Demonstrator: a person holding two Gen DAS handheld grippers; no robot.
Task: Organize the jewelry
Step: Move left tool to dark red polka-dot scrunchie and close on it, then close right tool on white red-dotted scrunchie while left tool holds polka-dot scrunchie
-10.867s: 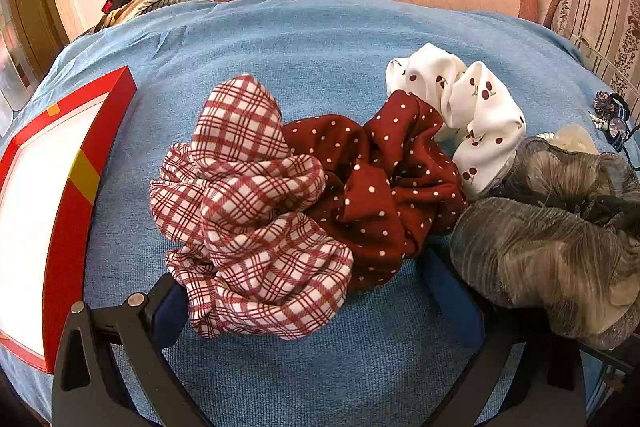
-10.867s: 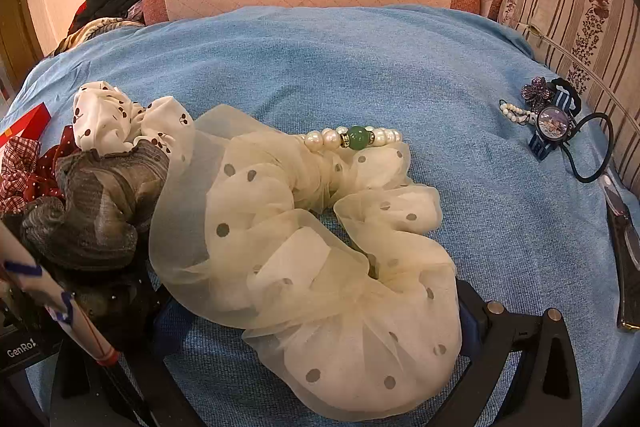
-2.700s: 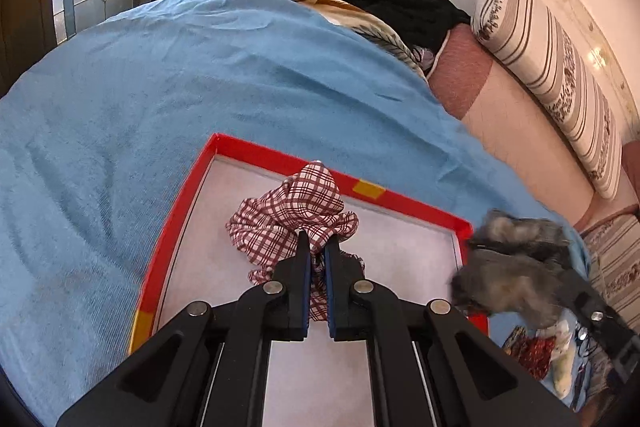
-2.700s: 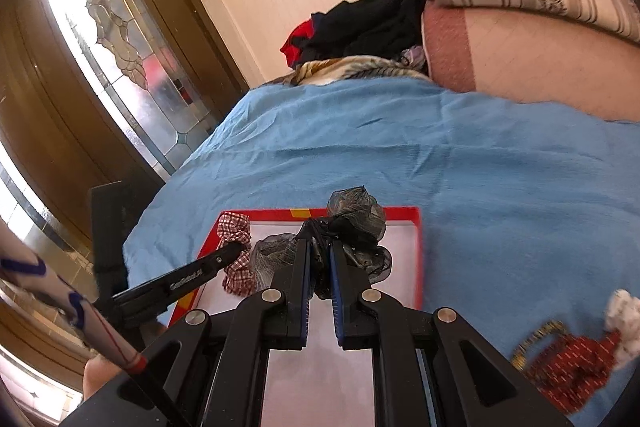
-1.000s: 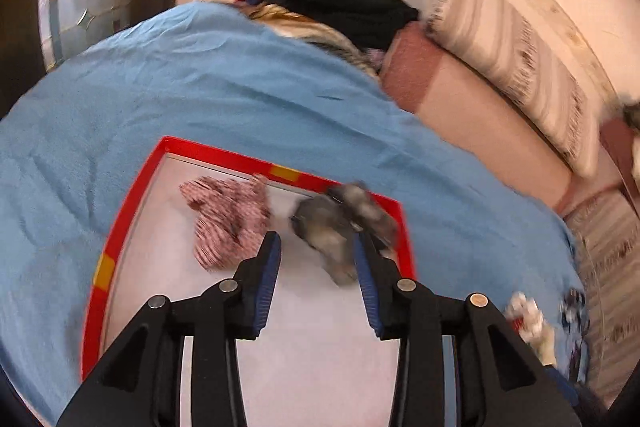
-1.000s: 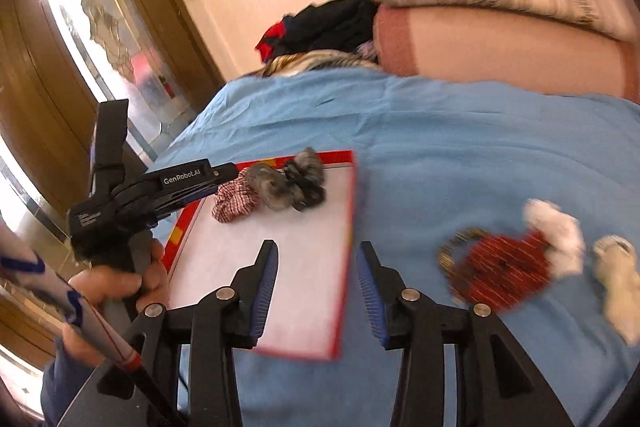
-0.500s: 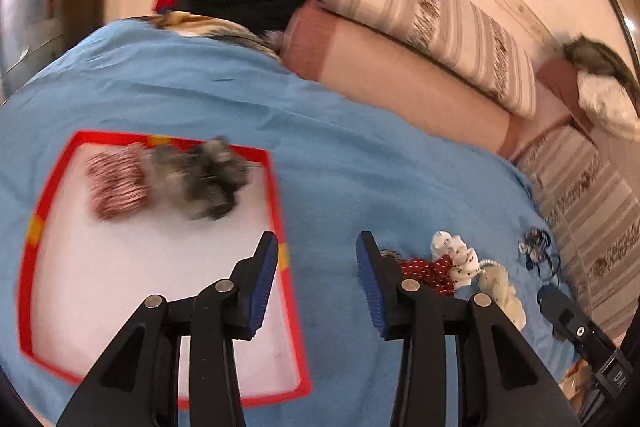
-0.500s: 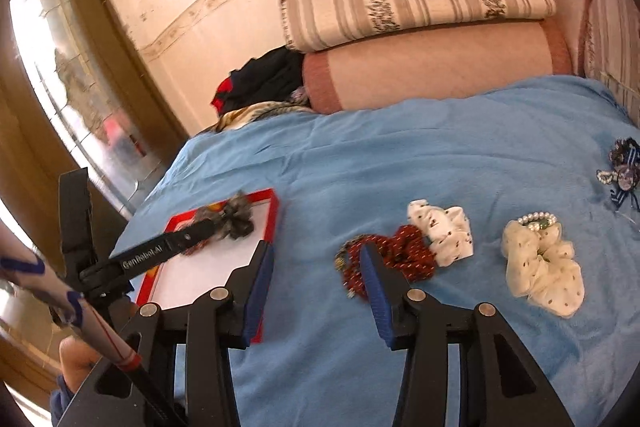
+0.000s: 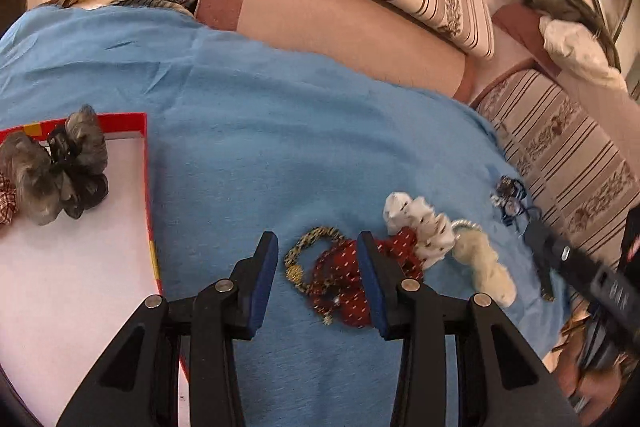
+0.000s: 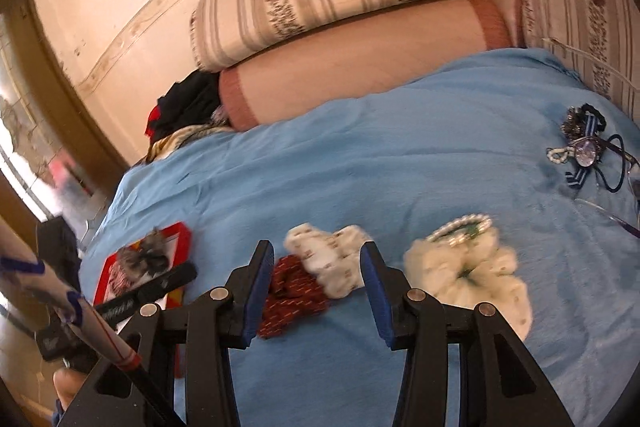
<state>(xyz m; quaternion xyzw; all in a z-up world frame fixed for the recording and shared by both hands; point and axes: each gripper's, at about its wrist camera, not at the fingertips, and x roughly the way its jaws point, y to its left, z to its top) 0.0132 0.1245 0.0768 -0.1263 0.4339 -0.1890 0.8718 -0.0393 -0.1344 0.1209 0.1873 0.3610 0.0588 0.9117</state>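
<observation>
Here, grey scrunchie in the red-rimmed tray far left of the fingers, left gripper spread and empty above the red dotted scrunchie, right gripper likewise spread over the white scrunchie, cream scrunchie just right

No legible txt anywhere; white print on left tool too blurred to read.
</observation>
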